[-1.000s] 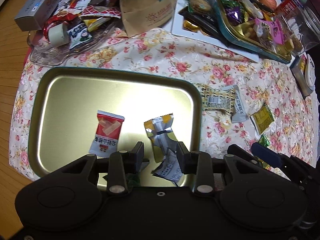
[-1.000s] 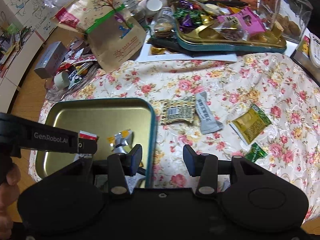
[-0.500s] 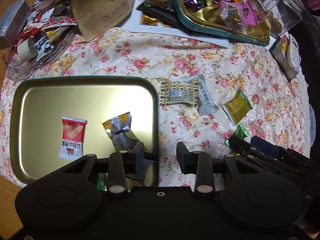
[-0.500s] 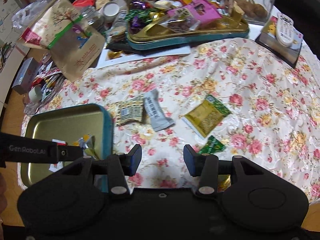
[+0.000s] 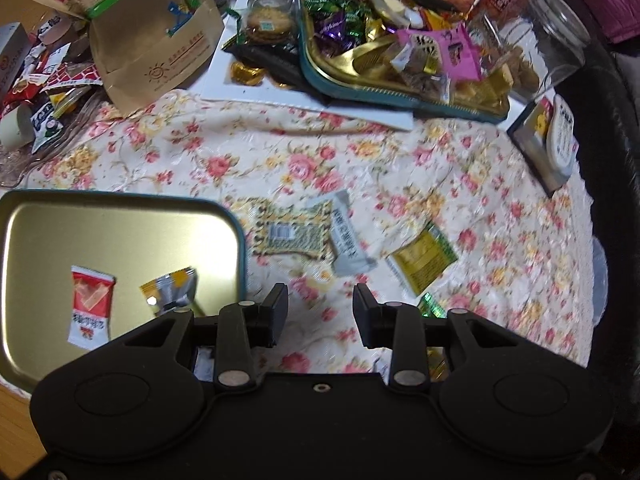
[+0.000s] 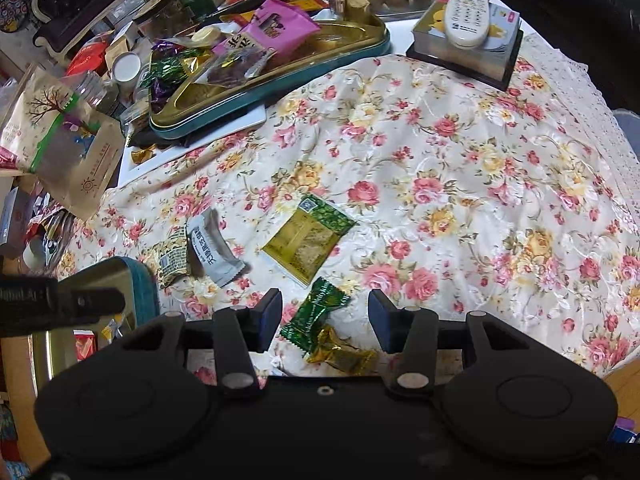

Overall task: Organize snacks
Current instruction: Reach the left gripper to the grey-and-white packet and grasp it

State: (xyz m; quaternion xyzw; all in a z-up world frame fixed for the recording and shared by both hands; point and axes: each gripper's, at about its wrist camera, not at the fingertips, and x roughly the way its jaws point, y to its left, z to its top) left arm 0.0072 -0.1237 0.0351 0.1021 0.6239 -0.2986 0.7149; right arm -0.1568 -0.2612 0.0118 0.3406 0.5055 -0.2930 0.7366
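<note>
Two grippers, both empty. Left gripper (image 5: 320, 312): lower centre of the left wrist view, jaws set wide over bare floral tablecloth (image 5: 304, 160), nothing between them. Right gripper (image 6: 325, 320): lower centre of the right wrist view, jaws wide, straddling a small green wrapper (image 6: 316, 316) and a gold candy (image 6: 340, 354) lying on the cloth.

Sorted so far, in the gold tray (image 5: 120, 204) at left of the left view: red-and-white packet (image 5: 90, 306); silver-and-orange packet (image 5: 170, 292). A third piece may lie at the tray's near edge, hidden by the gripper body; cannot tell.

Left to sort, mid-frame on the cloth: patterned yellow packet (image 5: 290, 234), just beside the tray's right rim; grey packet (image 5: 346, 240), touching its right side; yellow-green packet (image 5: 422, 258), a little further right; plus the two pieces under the right gripper. Judged under halfway.

Upper frame, outside the working area: brown paper bag (image 5: 156, 36); full candy tray (image 5: 400, 80); remote control (image 6: 470, 10) on a box.

Change from a second ago: left gripper was over the tray with a grey-and-white wrapper between its jaws; it now sits right of the tray. Right gripper has shifted right, off the tray's edge onto the green wrapper.
</note>
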